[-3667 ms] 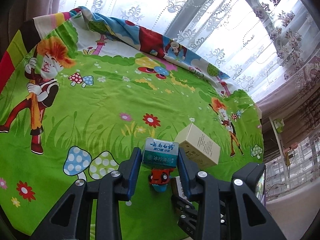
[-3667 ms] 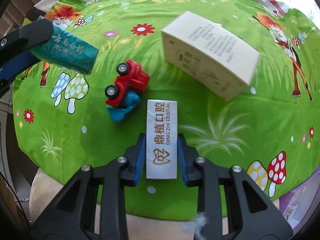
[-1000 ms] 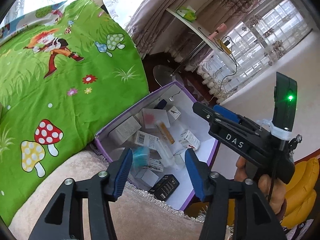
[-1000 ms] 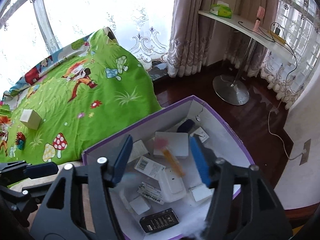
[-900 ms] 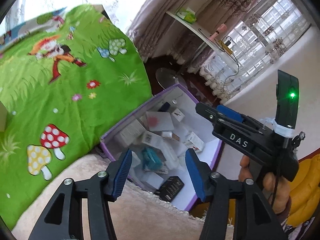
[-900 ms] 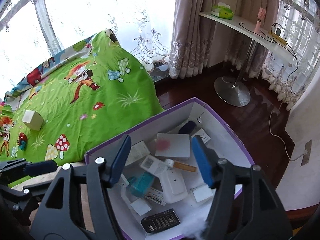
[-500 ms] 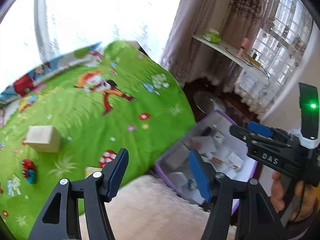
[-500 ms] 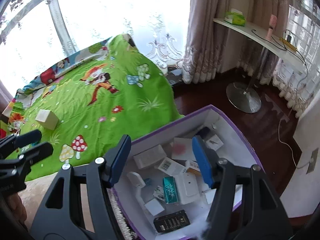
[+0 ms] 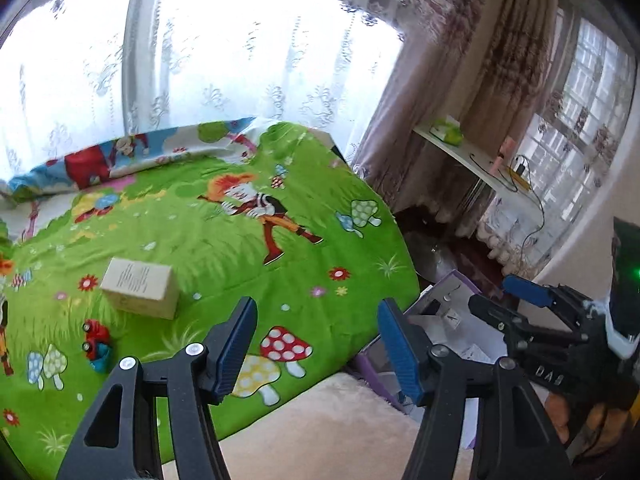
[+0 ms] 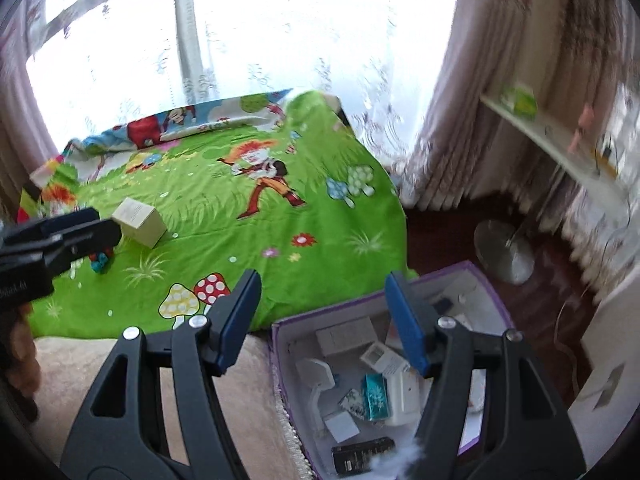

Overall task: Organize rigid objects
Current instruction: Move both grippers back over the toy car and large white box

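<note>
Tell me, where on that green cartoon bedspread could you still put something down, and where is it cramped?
The green bedspread lies mostly bare: a wide patch runs from the beige carton and little red toy truck across to the mushroom prints by its right edge. Crowded is the purple-rimmed box on the floor, where small packets overlap. Both sets of jaws are open and empty.

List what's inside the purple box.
In the purple box: a teal carton, white boxes, a white bottle and a black box. The right gripper covers part; anything underneath the pile is hidden.
</note>
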The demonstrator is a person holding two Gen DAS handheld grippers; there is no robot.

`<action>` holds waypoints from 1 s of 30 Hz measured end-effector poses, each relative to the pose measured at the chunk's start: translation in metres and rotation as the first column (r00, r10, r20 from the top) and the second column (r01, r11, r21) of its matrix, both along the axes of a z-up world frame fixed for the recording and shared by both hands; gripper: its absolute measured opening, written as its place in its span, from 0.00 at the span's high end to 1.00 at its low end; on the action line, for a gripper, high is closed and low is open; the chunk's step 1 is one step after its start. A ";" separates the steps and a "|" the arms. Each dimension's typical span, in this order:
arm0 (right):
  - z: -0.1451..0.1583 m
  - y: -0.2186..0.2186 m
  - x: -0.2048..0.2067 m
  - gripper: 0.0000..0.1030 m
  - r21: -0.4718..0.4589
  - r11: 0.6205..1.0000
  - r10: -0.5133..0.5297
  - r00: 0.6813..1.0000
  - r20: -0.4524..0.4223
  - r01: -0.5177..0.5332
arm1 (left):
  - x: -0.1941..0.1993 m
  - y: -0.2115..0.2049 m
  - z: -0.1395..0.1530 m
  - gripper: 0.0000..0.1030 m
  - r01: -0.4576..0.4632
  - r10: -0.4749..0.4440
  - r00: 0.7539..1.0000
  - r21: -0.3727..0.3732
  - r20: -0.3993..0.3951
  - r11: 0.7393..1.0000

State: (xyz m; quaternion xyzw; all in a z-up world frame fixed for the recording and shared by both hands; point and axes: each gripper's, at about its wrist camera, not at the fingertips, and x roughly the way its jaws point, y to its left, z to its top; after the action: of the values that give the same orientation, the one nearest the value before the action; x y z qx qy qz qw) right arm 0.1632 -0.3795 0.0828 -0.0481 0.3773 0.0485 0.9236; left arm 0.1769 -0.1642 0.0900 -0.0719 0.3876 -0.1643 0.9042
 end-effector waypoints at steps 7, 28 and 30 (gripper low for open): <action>0.005 0.059 -0.011 0.34 -0.100 0.988 0.123 0.992 0.029 -0.120 | -0.009 0.047 0.000 0.38 -0.056 0.057 0.998 -0.060 0.022 0.997; 0.012 0.151 0.021 0.34 -0.055 0.944 0.323 0.945 -0.056 -0.326 | -0.001 0.174 -0.037 0.39 -0.338 0.326 0.940 -0.128 -0.105 0.933; 0.009 0.159 0.035 0.34 -0.032 0.945 0.322 0.943 -0.078 -0.325 | 0.003 0.191 -0.042 0.39 -0.382 0.365 0.922 -0.140 -0.132 0.914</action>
State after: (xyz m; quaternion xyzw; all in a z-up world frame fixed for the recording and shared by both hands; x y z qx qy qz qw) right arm 0.1986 -0.2200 0.0920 -0.1283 0.3982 0.1929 0.8876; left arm 0.1794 0.0264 0.0483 -0.2269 0.3978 -0.0158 0.8888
